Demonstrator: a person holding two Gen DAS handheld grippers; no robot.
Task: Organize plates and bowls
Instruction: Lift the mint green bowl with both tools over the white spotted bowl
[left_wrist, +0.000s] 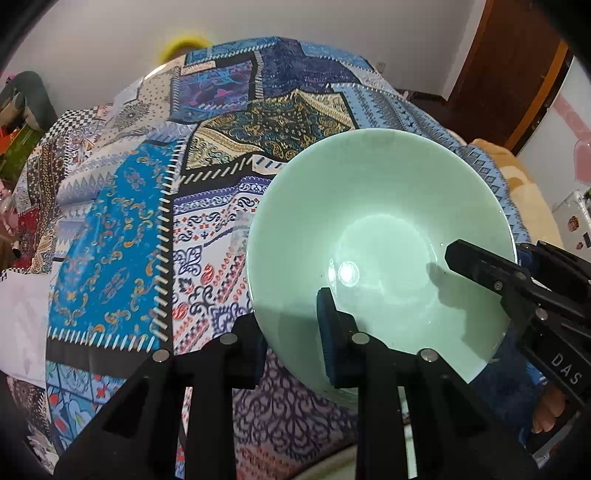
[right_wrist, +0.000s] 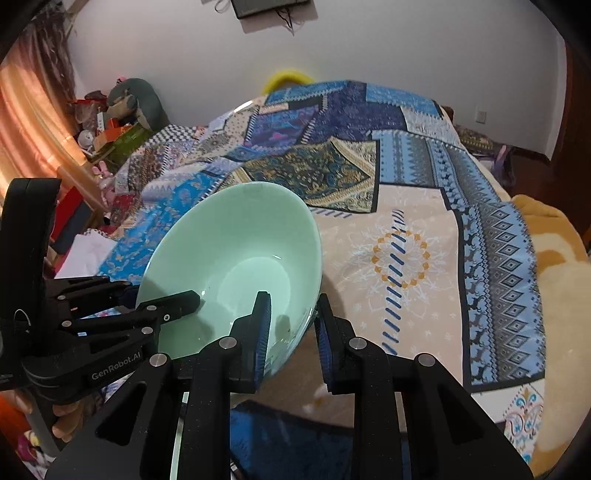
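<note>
Left wrist view is showing the left gripper (left_wrist: 291, 332) clamping the near rim of a green bowl (left_wrist: 380, 221), one finger inside, one outside. Right gripper (right_wrist: 291, 328) is gripping the rim likewise. Both are holding the bowl tilted above the patterned bed (right_wrist: 424, 229).

Support: bed (right_wrist: 424, 258)
Cover: patchwork patterned cloth (left_wrist: 122, 229), blue, beige and black panels, spread over bed
Right edge: tan blanket (right_wrist: 561, 266) beside cloth
</note>
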